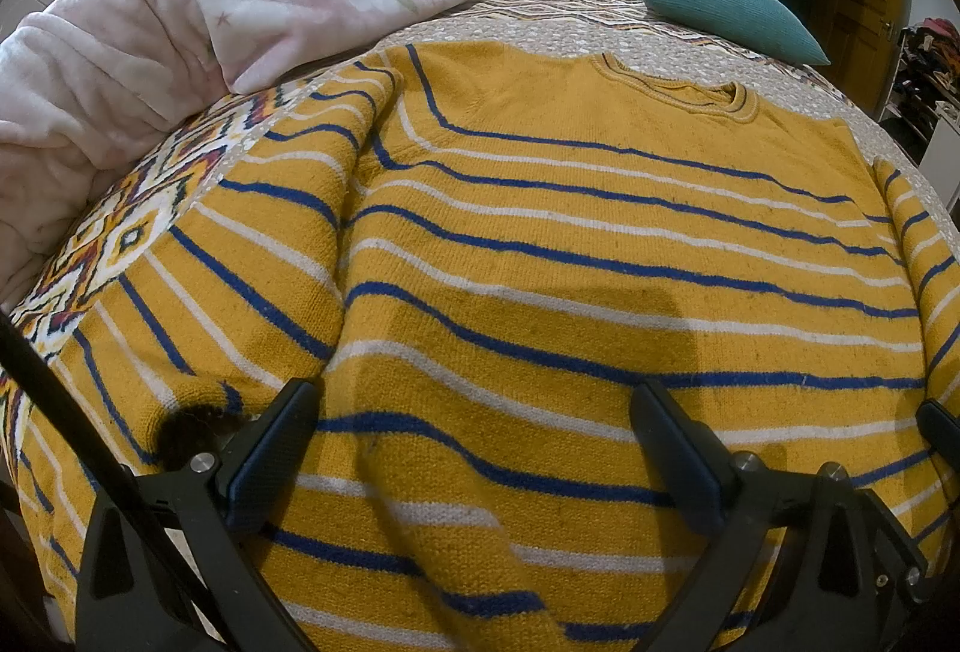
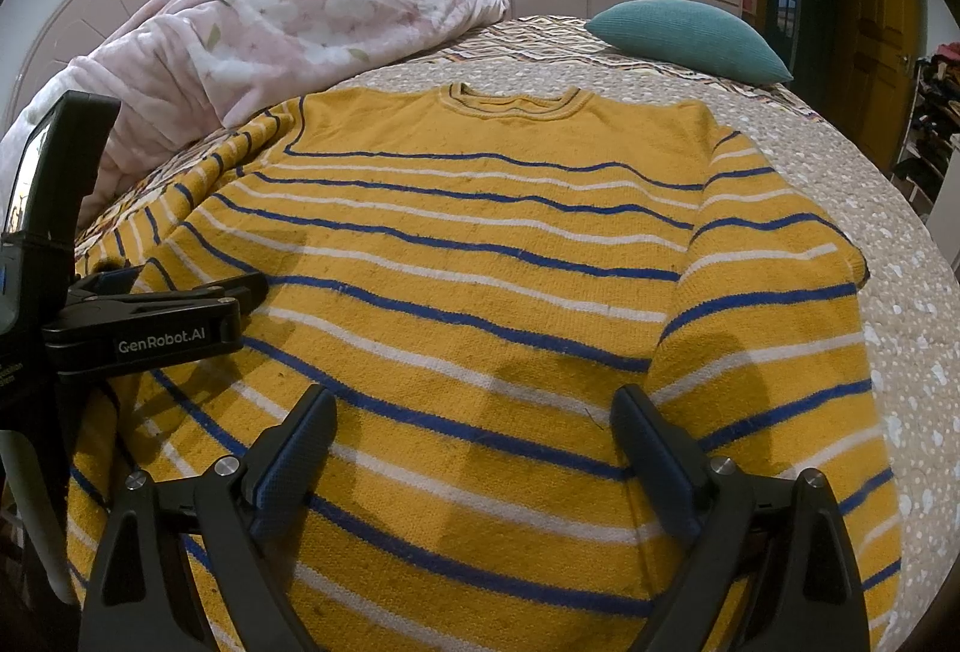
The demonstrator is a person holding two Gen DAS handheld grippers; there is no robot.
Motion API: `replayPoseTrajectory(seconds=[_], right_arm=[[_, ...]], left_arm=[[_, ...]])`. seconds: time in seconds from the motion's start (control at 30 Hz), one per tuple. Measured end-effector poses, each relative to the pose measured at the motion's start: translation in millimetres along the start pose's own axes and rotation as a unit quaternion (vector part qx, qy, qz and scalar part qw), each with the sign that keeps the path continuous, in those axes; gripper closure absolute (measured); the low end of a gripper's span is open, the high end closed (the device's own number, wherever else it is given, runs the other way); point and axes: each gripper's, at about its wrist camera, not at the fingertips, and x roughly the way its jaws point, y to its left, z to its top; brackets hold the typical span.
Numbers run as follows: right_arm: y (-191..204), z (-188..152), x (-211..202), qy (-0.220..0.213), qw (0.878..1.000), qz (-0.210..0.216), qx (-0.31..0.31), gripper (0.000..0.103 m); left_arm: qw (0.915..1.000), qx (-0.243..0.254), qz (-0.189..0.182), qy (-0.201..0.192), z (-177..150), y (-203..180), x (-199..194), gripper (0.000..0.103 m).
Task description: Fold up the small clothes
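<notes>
Sweater (image 1: 600, 244) flat on bed (image 2: 840, 172), unfolded | left hand-held gripper (image 1: 474, 442) and right hand-held gripper (image 2: 474, 442) released, empty | pinch hem corners squarely, fold toward 12 o'clock

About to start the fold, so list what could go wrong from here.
1. The sweater's left sleeve lies close beside the pink blanket; a grab there might snag the blanket too.
2. Both the left gripper and right gripper hover open over mid-body; pinching there would likely bunch the sweater rather than fold it.
</notes>
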Motion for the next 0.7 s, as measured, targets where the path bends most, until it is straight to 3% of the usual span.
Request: replayPoseTrajectory(seconds=[0.7], right_arm=[[0.0,1.0,-1.3,-0.002,1.000,0.012,0.004,0.006]], left_arm=[[1.0000,0.000,0.000,0.000,-0.1,0.0,0.0,0.000]])
